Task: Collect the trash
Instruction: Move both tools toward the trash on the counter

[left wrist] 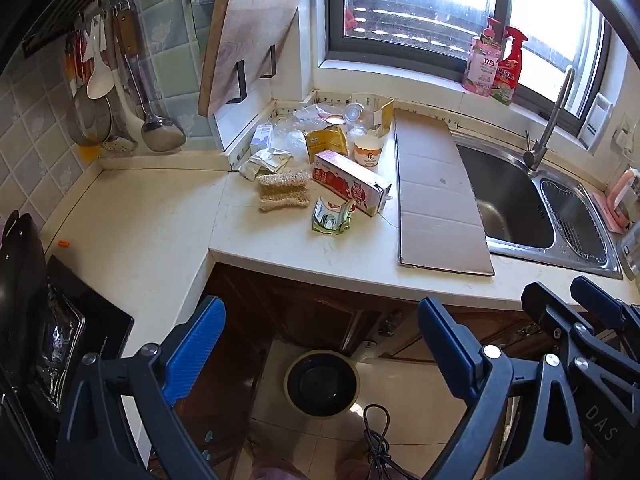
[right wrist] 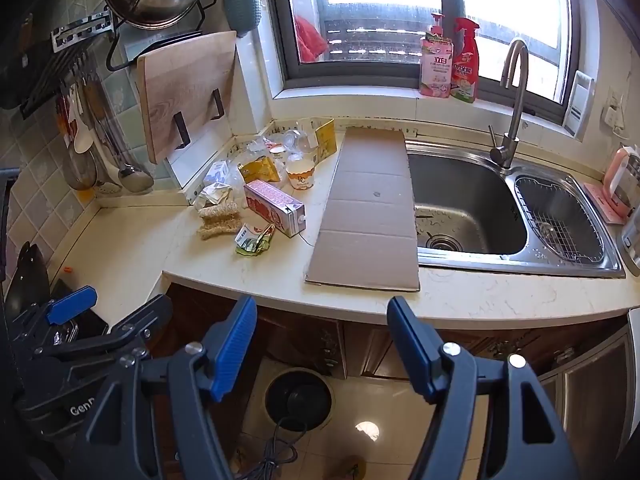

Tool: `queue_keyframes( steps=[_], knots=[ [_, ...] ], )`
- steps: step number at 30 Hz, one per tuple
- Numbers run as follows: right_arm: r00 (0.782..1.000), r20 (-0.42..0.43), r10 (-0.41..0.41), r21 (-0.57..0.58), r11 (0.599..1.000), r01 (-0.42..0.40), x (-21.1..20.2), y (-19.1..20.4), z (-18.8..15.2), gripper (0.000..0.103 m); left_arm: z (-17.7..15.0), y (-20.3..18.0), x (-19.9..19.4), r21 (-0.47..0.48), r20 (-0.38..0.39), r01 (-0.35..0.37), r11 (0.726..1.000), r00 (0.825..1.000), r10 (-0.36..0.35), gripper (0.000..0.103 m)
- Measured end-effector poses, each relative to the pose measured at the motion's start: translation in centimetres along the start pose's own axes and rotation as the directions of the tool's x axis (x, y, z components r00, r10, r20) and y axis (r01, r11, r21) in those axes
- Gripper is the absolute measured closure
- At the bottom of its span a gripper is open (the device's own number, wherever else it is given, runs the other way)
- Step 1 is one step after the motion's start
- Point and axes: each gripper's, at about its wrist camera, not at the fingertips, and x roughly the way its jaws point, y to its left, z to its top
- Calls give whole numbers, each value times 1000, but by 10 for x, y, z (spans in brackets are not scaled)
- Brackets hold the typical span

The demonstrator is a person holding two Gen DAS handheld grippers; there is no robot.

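Countertop (left wrist: 168, 216) | milk carton (left wrist: 352, 182) lying, spout toward sink (left wrist: 504, 196) | both hand-held grippers wide

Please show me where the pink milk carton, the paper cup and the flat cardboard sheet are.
pink milk carton (left wrist: 352, 182), left wrist view, on its long printed side.
paper cup (left wrist: 368, 151), left wrist view, on its outer wall.
flat cardboard sheet (right wrist: 370, 204), right wrist view, on its bare middle.

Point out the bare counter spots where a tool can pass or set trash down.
Free: the counter left of the loofah pad, up to the tiled wall, and the front strip before the crumpled wrapper. The flat cardboard beside the sink is bare too. Crowded: the back corner behind the pink carton.
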Motion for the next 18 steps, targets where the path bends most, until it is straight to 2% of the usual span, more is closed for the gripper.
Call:
queue_keyframes(
  steps=[18],
  knots=[
    [1000,-17,19,-9,1000,-19,-3,2,-6,34,0,2,-7,3,-21,-47,999,999,47,7]
  ],
)
